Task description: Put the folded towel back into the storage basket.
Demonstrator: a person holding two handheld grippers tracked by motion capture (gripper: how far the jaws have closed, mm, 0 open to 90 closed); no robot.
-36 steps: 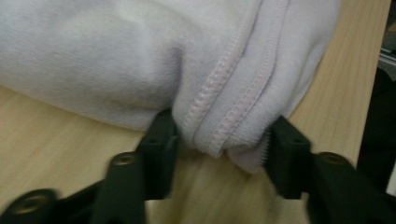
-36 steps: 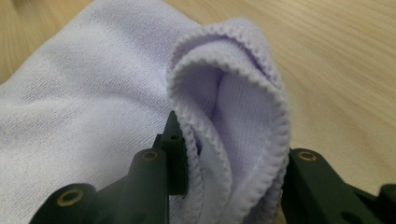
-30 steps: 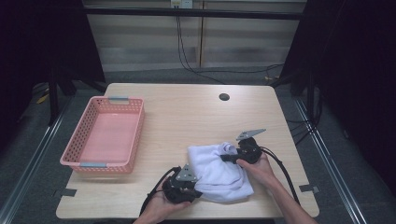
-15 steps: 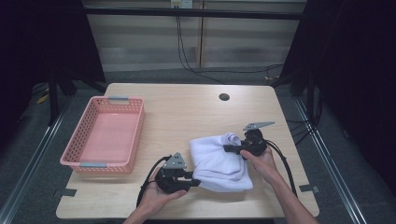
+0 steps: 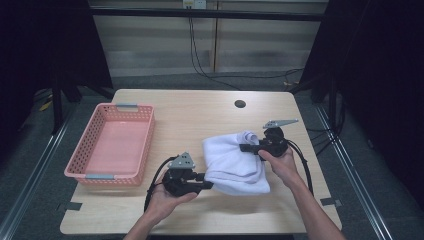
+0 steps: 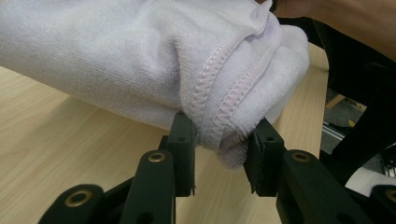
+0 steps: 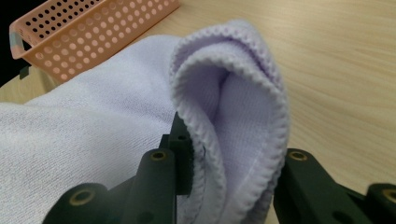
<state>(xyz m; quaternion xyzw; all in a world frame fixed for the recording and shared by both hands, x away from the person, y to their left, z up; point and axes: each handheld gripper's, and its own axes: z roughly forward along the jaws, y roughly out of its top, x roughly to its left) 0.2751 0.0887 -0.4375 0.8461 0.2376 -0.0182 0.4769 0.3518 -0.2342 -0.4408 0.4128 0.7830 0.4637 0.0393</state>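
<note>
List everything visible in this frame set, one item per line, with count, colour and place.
towel: one, white with a lilac tint, folded over, on the table's right half, pinched at two corners
basket: one, pink, perforated, with nothing in it, at the table's left edge
table: one, light wood, with a dark round hole near the far edge
tape marks: two, grey, at the near corners
cables: several, black, on the floor behind the table
left gripper: one, black, shut on the towel's near corner
right gripper: one, black, shut on the towel's far corner
hands: two, one on each gripper, forearms entering from the bottom edge
</note>
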